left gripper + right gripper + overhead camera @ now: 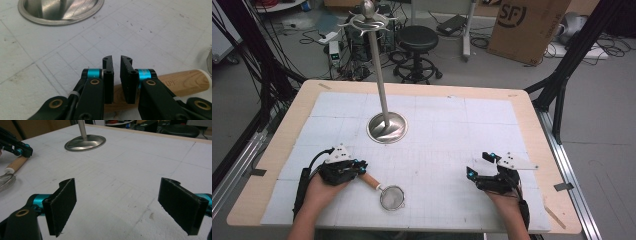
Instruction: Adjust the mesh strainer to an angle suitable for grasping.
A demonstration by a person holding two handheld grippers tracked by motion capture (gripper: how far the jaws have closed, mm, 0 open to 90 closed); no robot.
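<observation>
A small mesh strainer [392, 197] with a wooden handle [371, 181] lies on the white mat near the front left. My left gripper [362, 167] sits over the handle's far end. In the left gripper view its jaws [117, 60] stand almost together with only a thin slit, and the handle [185, 81] runs crosswise beneath them, not between the pads. My right gripper [478, 165] rests at the front right, wide open with nothing between its fingers [117, 192]. The right gripper view also shows the handle [17, 163] and the left gripper [17, 148] far left.
A steel stand with a round base [387, 127] and a tall pole [379, 75] topped by curved hooks rises at the table's middle back. The base also appears in the gripper views [60, 12] [85, 142]. A stool and boxes stand beyond the table.
</observation>
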